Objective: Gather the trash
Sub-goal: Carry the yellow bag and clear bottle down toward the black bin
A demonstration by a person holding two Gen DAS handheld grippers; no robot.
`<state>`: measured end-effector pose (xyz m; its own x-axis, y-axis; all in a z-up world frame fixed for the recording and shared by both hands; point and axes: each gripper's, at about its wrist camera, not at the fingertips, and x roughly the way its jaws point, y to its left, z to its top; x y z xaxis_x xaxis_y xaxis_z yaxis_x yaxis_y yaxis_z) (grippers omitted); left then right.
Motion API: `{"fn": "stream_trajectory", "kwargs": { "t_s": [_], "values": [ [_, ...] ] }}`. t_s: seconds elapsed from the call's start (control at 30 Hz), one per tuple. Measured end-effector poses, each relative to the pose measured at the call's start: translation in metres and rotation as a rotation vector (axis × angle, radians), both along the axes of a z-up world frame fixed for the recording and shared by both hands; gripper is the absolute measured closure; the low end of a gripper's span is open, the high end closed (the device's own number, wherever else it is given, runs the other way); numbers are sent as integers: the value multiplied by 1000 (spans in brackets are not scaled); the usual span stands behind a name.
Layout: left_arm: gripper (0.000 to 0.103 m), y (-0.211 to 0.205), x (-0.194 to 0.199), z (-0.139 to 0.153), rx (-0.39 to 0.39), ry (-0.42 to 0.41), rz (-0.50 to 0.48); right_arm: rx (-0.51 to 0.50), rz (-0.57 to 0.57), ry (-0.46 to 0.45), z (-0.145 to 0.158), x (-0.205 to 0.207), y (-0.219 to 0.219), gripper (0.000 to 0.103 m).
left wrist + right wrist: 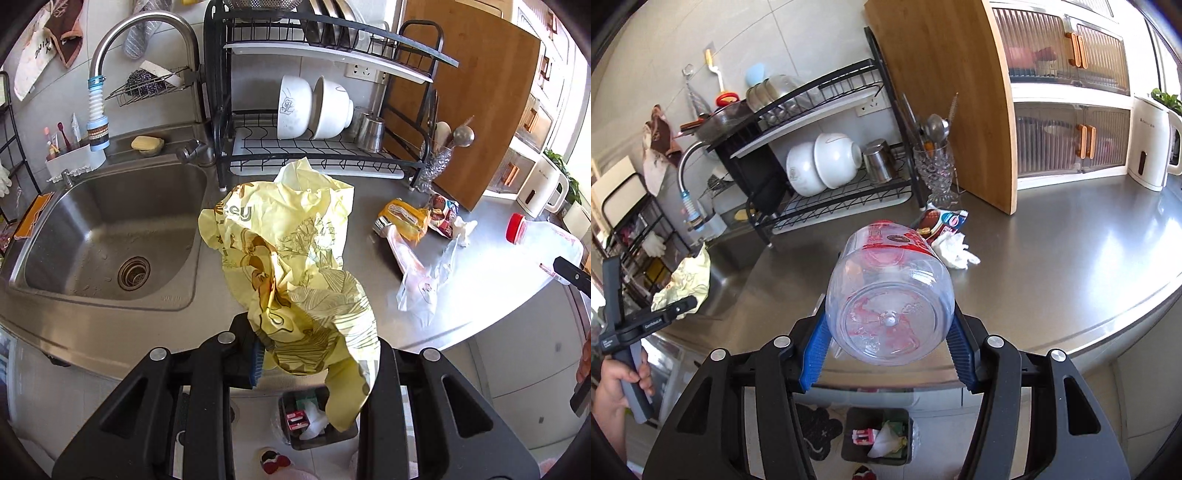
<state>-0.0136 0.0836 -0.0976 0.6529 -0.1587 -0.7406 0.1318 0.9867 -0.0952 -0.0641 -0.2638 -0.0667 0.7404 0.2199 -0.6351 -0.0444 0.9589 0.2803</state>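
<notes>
left gripper (314,354) clenches crumpled yellow plastic bag (288,258); right gripper (886,347) grips clear plastic bottle (890,295); dark floor bin (877,435) directly below both.

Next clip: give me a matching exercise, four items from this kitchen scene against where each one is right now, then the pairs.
Items
1. yellow bag
2. clear bottle
3. white tissue
4. white bowls

Places
A. in the dish rack
B. loose on the steel counter
C. held in the left tongs
D. held in the right tongs

Pairs: 1-C, 2-D, 3-B, 4-A
</notes>
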Motion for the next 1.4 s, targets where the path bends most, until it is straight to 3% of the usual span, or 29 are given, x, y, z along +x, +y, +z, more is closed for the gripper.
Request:
{"fn": "stream_trajectory", "kwargs": {
  "t_s": [0.27, 0.47, 0.93, 1.17, 1.4],
  "values": [
    [78, -2, -50, -24, -30, 68, -24, 12, 112, 72, -21, -32, 29, 45],
    [78, -13, -83, -54, -56, 148, -76, 17, 204, 189, -61, -53, 53, 45],
    [78, -43, -84, -203, -48, 447, -162, -15, 322, 520, -197, -56, 97, 45],
    [78, -52, -73, -274, -35, 560, -183, -24, 309, 615, -268, -49, 112, 45],
    [77, -53, -55, -324, -33, 641, -177, -70, 314, 682, -326, -41, 133, 45]
  ]
}}
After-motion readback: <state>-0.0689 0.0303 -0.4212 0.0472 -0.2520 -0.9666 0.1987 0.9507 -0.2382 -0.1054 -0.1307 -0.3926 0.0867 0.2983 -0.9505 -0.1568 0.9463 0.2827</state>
